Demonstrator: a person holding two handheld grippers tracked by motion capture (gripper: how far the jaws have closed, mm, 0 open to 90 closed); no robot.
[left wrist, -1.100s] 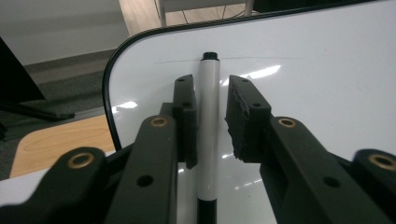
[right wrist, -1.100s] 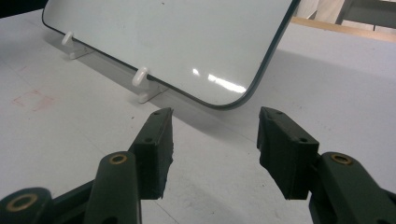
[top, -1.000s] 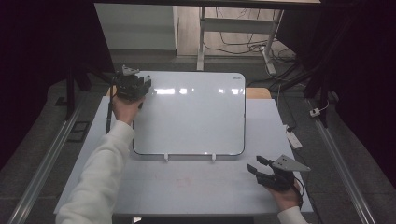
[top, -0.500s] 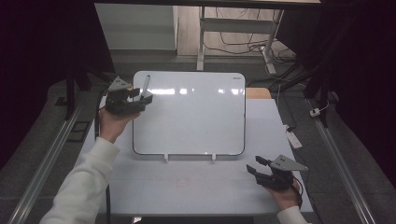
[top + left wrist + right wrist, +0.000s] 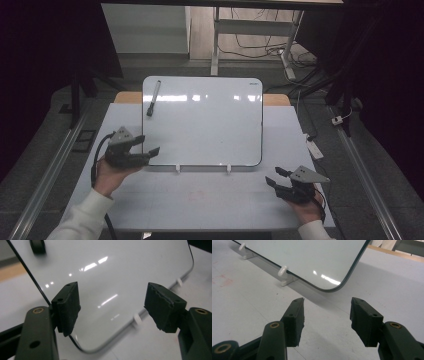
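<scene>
Marker down! Black-bodied, grey-capped whiteboard marker now lying loose on the far left corner of the glossy white rounded-corner whiteboard, released a moment ago up there. Left tool since pulled back and down to the near left corner of the board, jaws just been opening, spread wide with nothing between them; in the left gripper view, only bare board surface and its dark edge beyond the pads, and a dark blurred end of the marker at the top. Right tool parked on the pale grey counter off the near right corner, same spot as a second ago, jaws parted and empty, board corner ahead of them.

Reading of it: placing step looks finished, marker well apart from both tools, left hand retreating to a rest pose.

Head count now: one whiteboard, one marker, two small white clips along the near edge, two tools, two hands. Board surface clean, no writing to be seen.
</scene>
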